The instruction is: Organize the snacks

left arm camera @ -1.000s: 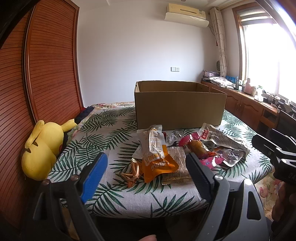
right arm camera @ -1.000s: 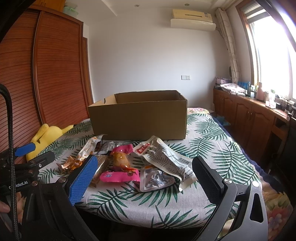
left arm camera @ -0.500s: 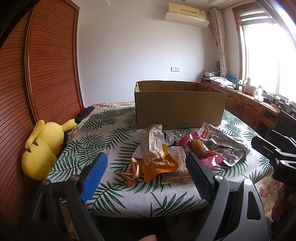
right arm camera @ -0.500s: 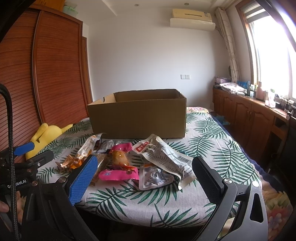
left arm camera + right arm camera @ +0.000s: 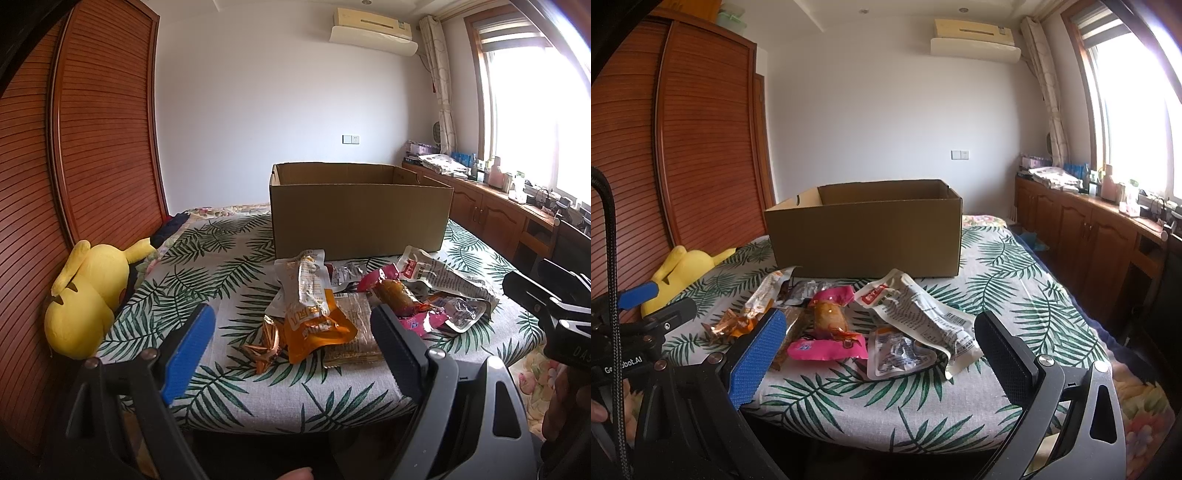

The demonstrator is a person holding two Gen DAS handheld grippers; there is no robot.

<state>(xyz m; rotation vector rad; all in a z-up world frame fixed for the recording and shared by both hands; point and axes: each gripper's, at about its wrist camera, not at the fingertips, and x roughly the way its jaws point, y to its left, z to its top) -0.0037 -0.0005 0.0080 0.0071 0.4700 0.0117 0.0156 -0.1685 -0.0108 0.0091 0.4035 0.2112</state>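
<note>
Your left gripper (image 5: 293, 343) hangs at the near edge of the bed (image 5: 207, 280), its jaws wide apart with nothing between them. Your right gripper (image 5: 877, 350) does the same a little farther to the right, jaws equally spread and holding nothing.

Take the cardboard box (image 5: 360, 214) as your landmark. It sits open-topped on the leaf-print bed cover, and from these angles you cannot see whether anything lies inside it. All the snacks lie in a loose heap just in front of its near wall, between the box and your 2 grippers.

Nearest the box's left front corner lies an orange pouch (image 5: 314, 321) with a pale, crinkled upper half; it rests partly on a flat brown pack (image 5: 354, 328). Just left of the orange pouch, farther from the box, are some gold-wrapped sweets (image 5: 267, 341). In front of the box's middle is a pink packet (image 5: 827, 349) with a brownish piece of food (image 5: 829, 315) showing through its clear part. A small silvery packet (image 5: 347, 271) lies close against the box wall behind it. In front of the box's right half a long white bag (image 5: 919, 314) with a red label lies crumpled, and a clear pouch (image 5: 899, 352) sits against its near side.

Well to the left of the box, a yellow plush toy (image 5: 88, 295) rests against the wooden wardrobe (image 5: 99, 147).
</note>
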